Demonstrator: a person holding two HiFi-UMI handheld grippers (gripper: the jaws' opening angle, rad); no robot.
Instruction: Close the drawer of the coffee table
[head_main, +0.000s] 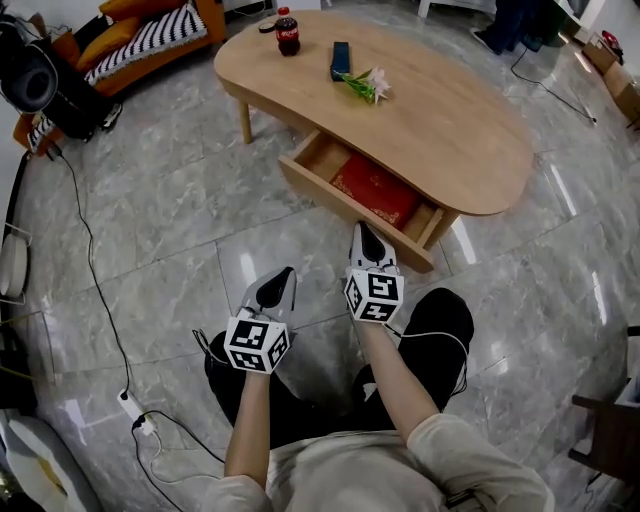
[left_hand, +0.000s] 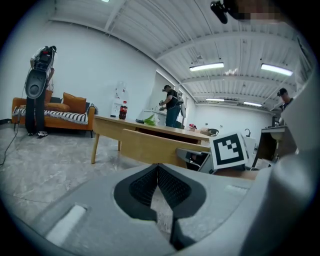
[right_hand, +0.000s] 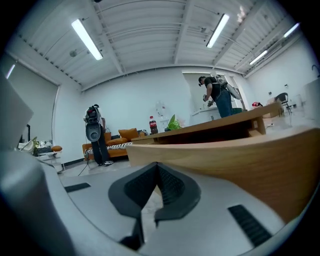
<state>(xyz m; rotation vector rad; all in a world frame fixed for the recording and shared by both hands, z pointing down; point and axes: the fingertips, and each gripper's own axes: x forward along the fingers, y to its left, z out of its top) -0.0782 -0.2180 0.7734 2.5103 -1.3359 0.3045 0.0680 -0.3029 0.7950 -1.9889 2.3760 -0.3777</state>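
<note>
The wooden coffee table (head_main: 440, 130) has its drawer (head_main: 352, 206) pulled out toward me, with a red item (head_main: 375, 188) lying inside. My right gripper (head_main: 364, 234) is shut and empty, its tip right at the drawer's front panel (right_hand: 240, 160); whether it touches I cannot tell. My left gripper (head_main: 283, 281) is shut and empty too. It hangs over the floor, short of the drawer front (left_hand: 150, 147) and to its left. In the left gripper view the right gripper's marker cube (left_hand: 229, 150) shows beside the drawer.
On the tabletop stand a cola bottle (head_main: 287, 30), a dark remote (head_main: 340, 59) and a flower sprig (head_main: 366, 84). An orange sofa (head_main: 150, 35) is at the far left. A cable (head_main: 95, 260) and power strip (head_main: 133, 409) lie on the floor at left. A person (right_hand: 219, 97) stands beyond the table.
</note>
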